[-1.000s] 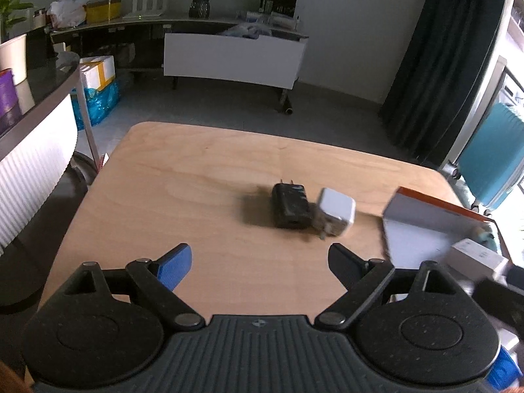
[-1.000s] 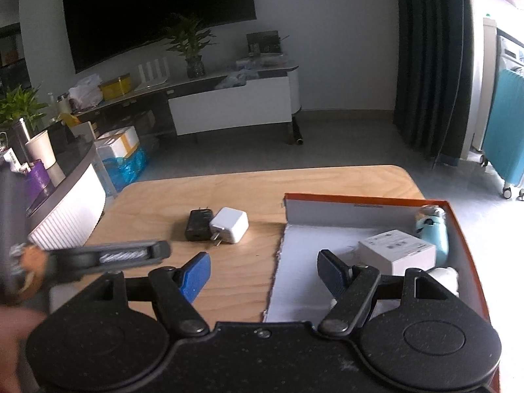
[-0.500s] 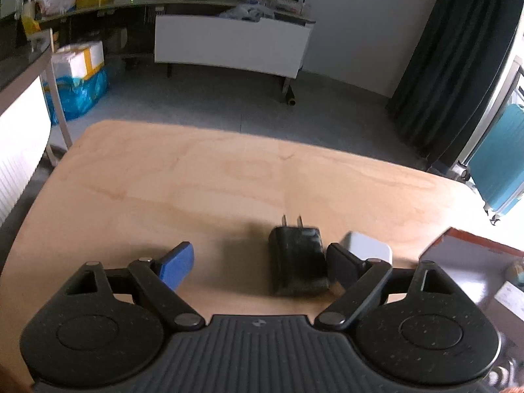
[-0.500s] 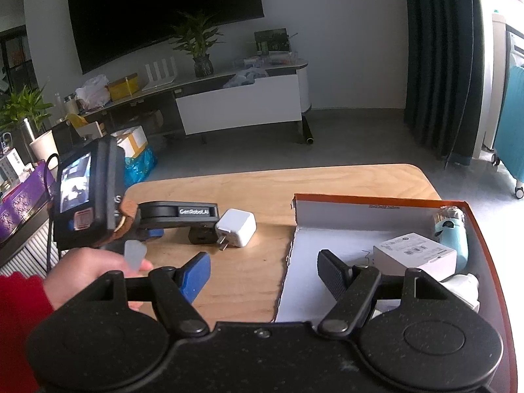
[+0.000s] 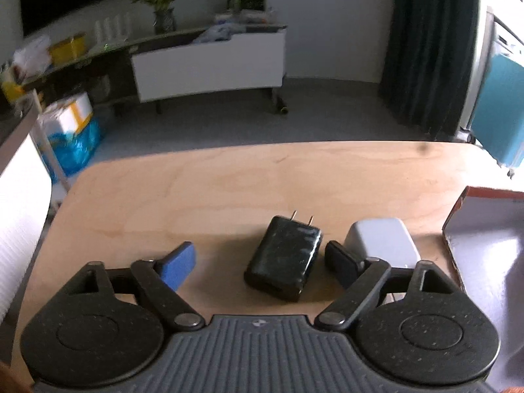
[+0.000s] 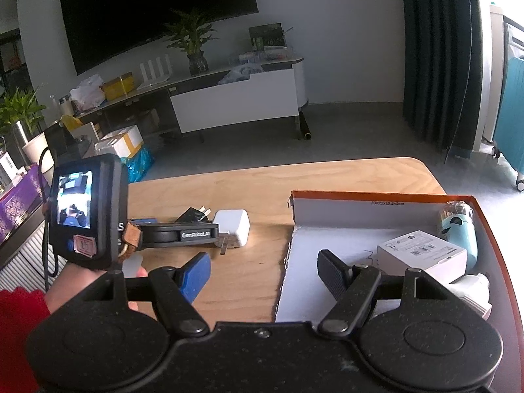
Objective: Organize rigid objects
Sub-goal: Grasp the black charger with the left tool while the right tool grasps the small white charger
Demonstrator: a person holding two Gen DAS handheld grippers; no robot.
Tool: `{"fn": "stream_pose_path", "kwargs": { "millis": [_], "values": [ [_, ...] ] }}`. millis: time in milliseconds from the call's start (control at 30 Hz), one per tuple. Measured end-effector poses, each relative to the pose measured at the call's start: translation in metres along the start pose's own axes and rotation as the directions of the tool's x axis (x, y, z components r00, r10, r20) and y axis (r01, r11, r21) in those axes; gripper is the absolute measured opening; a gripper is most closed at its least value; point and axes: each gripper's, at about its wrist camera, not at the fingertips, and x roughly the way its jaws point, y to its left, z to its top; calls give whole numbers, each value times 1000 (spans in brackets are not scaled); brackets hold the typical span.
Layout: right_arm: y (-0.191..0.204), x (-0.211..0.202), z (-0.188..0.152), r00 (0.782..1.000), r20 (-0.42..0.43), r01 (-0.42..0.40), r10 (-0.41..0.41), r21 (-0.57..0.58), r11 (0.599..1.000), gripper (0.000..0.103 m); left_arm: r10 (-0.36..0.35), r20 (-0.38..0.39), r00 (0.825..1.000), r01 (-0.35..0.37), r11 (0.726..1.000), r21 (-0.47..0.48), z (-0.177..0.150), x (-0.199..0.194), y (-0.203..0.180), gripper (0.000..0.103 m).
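A black plug adapter [image 5: 284, 257] lies on the wooden table [image 5: 229, 190] between the fingers of my open left gripper [image 5: 262, 263]. A white adapter [image 5: 381, 241] lies just right of it, behind the gripper's right finger [image 5: 340, 263]. In the right wrist view the left gripper [image 6: 173, 231] reaches over the black adapter [image 6: 193, 215], with the white adapter [image 6: 233, 226] beside it. My right gripper [image 6: 263, 273] is open and empty, over the left edge of the orange-rimmed box [image 6: 360, 196].
The box [image 5: 458, 209] stands at the table's right. It holds a small white carton [image 6: 422, 252], a light blue bottle [image 6: 458, 226] and a white object [image 6: 475, 293]. The table's far edge drops to the floor.
My left gripper has moved forward and down, and turned right, until its fingers straddle the black adapter. The right gripper has stayed over the box edge.
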Motion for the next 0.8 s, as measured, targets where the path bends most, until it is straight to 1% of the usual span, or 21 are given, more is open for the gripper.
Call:
{"fn": "stream_pose_path", "kwargs": {
  "millis": [33,100,167,367,433,567,633,800],
  "values": [
    [0,2,0,1000,-4,3,-3,0,1000,86,-7,8,1000,7,1000,8,-1,-1,0,73],
    [1,4,2,1000,-8,1,-1,3,1000,86,-29,20,999,29,999,32,0,-5,0,45],
    [3,8,5,1000,-17,-6,6,2,1000,86,-33,19,999,32,999,29,-1,-4,2,36],
    [17,31,14,997,-68,-33,31,-33,999,86,-43,0,999,43,997,-68,-6,-13,23,36],
    [23,45,17,997,-79,-25,21,-49,999,86,-32,-7,999,32,995,-91,-7,-18,31,36],
    [35,85,25,991,-130,-15,6,-62,998,85,-8,-14,1000,7,994,-105,-14,-27,40,36],
    [41,102,28,989,-143,13,-25,-83,996,85,-3,-8,1000,2,994,-106,-16,-29,43,36],
    [49,136,31,982,-178,48,-64,-93,995,83,-20,16,1000,21,996,-90,-17,-28,46,37]
  ]
}}
